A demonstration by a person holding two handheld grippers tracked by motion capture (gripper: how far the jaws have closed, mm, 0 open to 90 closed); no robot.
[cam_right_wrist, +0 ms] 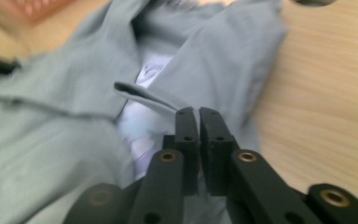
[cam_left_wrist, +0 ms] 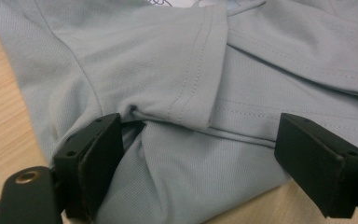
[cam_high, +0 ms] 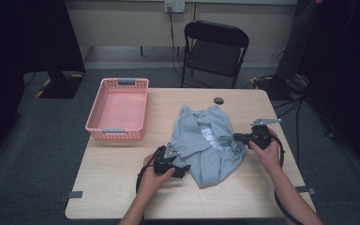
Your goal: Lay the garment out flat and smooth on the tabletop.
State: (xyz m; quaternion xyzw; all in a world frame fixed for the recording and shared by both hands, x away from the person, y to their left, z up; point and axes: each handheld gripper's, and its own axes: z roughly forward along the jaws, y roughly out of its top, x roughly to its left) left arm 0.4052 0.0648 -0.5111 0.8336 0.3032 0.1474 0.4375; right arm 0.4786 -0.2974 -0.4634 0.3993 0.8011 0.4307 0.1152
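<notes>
Nearest to us, our left gripper (cam_high: 180, 169) rests at the near-left edge of the grey shirt (cam_high: 211, 145), its jaws standing wide apart with a folded sleeve and its stitched hem lying between them; the pads do not press on the cloth, so nothing is held there yet. Across the garment, our right gripper (cam_high: 238, 137) sits at the shirt's right edge, and in the right gripper view its jaws (cam_right_wrist: 199, 116) are nearly together with only a thin slit between the pads; a small flap of fabric juts out just to their left, but we cannot make out any cloth pinched between them. The shirt lies crumpled in the middle of the table (cam_high: 122, 187), its long axis running from the near side away towards the far edge, so it lies directly ahead of the left jaws and to the inside of the right ones. We judge the left gripper better placed, since cloth already sits in its gap and closing would take the sleeve. A pale print with dark marks shows on the shirt's chest, too small and blurred to read. Farther off stands the pink basket (cam_high: 95, 123) to the left, a small dark disc (cam_high: 219, 100) near the far edge, and a black chair (cam_high: 215, 49) beyond.
</notes>
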